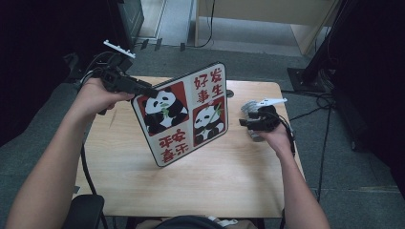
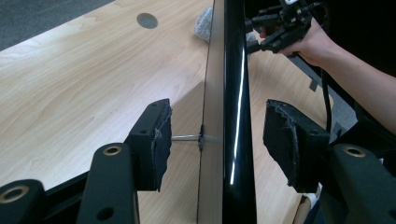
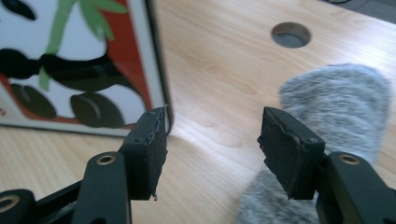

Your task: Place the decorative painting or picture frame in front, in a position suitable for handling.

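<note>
- My left tool (image 2: 212,140) straddles the upper left edge of the panda board (image 1: 184,112). Its jaws stand spread on either side of the board's thin edge, and in the left gripper view there is a gap between each pad and the board, so nothing is clamped.
- The panda board stands tilted on the surface (image 1: 239,176), lower corner down on the wood, printed face toward me. I can't quite tell from the high view what keeps it propped, since the left pads are not pressing on it.
- My right tool (image 1: 244,122) hangs just off the board's right edge, jaws apart and empty. In the right gripper view that edge lies right beside the left-hand pad, not between the two.
- A grey fuzzy cloth (image 3: 336,107) lies on the surface under and behind the right tool.
- What matters next, I judge: the board's edge runs straight down the middle of the left tool's gap, so the left one is placed to close on it. The right would have to shift sideways toward the board first.
</note>
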{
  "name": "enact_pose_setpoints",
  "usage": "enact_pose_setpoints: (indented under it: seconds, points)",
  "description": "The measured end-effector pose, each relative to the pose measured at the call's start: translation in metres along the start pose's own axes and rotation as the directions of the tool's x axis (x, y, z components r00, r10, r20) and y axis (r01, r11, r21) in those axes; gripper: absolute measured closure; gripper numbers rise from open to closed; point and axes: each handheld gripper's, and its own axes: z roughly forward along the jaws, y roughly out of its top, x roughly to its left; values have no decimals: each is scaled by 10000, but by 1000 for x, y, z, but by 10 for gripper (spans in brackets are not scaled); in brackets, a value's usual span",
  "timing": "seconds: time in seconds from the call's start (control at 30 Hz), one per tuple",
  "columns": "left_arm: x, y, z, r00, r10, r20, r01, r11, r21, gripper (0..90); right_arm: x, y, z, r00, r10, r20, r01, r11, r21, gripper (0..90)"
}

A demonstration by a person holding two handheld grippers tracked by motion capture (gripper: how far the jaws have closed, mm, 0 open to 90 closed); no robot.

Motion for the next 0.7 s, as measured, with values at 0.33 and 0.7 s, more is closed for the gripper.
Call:
enact_pose_setpoints:
  seconds: [0.33, 0.7]
  points:
    - [-5, -24, -8, 10000, -65, 32, 66, 9996, -275, 407, -30, 2, -6, 9943, 773, 734, -771, 9970, -62, 392]
    - [-9, -46, -5, 9999, -129, -16, 128, 9993, -358, 402, -52, -3, 17, 9872, 1189, 1066, -1244, 9912, 464, 373]
